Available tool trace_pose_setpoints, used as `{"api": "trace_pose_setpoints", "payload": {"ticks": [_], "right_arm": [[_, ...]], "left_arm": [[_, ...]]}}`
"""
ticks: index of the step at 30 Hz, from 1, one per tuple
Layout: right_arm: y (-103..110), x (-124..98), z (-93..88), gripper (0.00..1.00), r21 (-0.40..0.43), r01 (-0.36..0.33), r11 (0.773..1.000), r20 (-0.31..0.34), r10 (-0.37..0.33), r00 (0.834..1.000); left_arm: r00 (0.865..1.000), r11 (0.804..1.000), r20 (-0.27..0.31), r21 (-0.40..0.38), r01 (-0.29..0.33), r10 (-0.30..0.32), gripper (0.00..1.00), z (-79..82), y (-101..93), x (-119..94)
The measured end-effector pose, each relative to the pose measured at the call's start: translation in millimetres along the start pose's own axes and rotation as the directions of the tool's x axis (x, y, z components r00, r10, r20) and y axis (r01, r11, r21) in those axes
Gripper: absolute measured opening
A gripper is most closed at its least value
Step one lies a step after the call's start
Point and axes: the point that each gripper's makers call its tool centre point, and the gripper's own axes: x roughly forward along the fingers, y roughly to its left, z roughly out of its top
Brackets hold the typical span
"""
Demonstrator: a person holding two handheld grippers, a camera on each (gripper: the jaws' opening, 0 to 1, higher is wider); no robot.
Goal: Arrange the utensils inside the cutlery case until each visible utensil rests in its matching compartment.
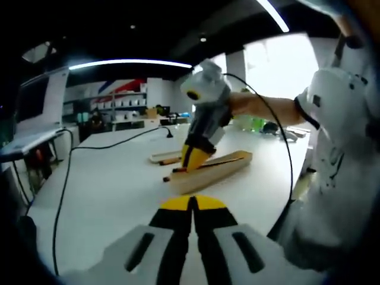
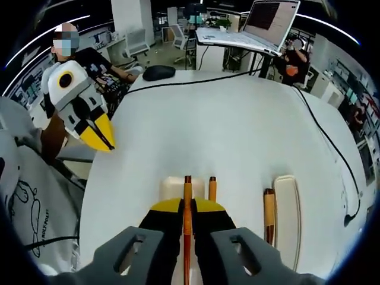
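Utensil (image 2: 187,205) clamped in right gripper (image 2: 187,217), tip cut off, left gripper (image 1: 193,205) closed empty, cutlery case (image 1: 211,172) partly hidden

A wide white table (image 2: 237,130) is filling an open-plan office, a black cable (image 2: 332,148) trailing across it toward 4 o'clock. A laptop (image 2: 267,21) is sitting at 1 o'clock, ceiling strip lights (image 1: 130,62) are glowing at 11 o'clock, and a bright window (image 1: 276,59) is shining at 1 o'clock.

Left gripper view sits low over the white desk (image 1: 113,178), facing across it toward the cutlery case (image 1: 208,172) and the right gripper (image 1: 193,159), some way off. Right gripper view looks down from close above the case (image 2: 288,208), facing opp. way w/ left gripper (image 2: 101,138) at side. Both share desk + case.
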Motion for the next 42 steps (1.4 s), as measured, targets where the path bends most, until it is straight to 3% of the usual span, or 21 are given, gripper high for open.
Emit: {"api": "trace_pose_setpoints", "payload": {"ticks": [19, 42], "right_arm": [[-3, 11, -12.6, 0.05, -0.049, 0.035, 0.998, -0.024, -0.036, 0.999], [6, 18, -15.2, 0.06, -0.084, 0.020, 0.996, -0.016, -0.021, 1.000]], "left_arm": [[1.000, 1.000, -0.012, 0.000, 0.015, -0.015, 0.00, -1.9, -4.4, 4], [0.999, 1.000, -0.028, -0.013, 0.017, -0.018, 0.00, -9.0, -7.1, 5]]}}
